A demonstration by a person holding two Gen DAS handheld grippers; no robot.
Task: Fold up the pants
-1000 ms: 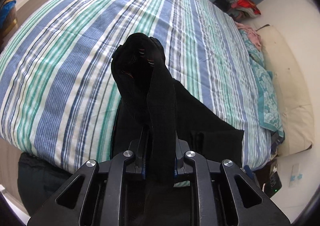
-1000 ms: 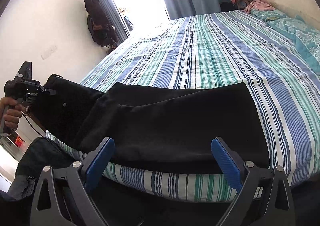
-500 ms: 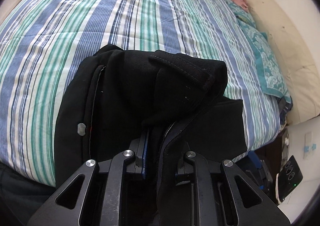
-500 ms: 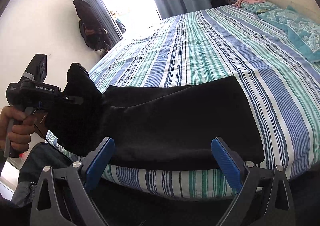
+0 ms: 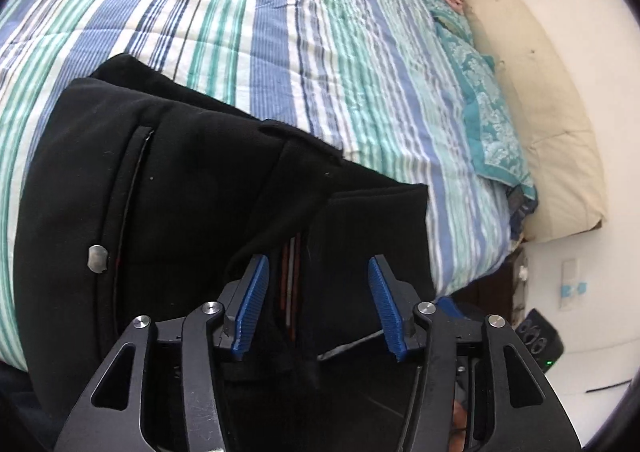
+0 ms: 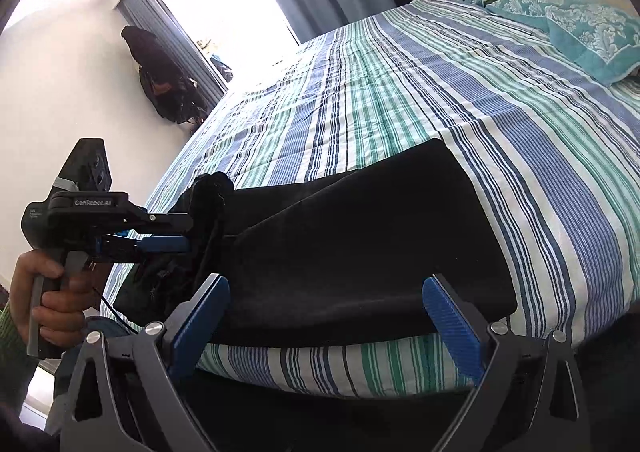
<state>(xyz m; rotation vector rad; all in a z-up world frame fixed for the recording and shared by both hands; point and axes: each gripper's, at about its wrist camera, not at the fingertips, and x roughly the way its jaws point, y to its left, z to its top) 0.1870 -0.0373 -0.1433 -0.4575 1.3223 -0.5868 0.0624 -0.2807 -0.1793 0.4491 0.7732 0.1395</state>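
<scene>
At the near edge of the striped bed [image 6: 460, 99] lie the black pants [image 6: 360, 244], folded over on themselves, their lower hem just at the mattress corner. The left gripper [image 5: 318, 294] sits low over the waistband end, its jaws opening — cloth bunches between the blue pads, though whether it touches either pad is hard to make out against the black. Part of the pants hangs over the bed's side, hidden behind that gripper's body. The right gripper [image 6: 324, 316] hovers off the bed's front edge, fingers spread wide and empty, apart from the fabric. Beyond the pants the bed runs bare to the teal pillows [image 6: 580, 27] — wide open room.
</scene>
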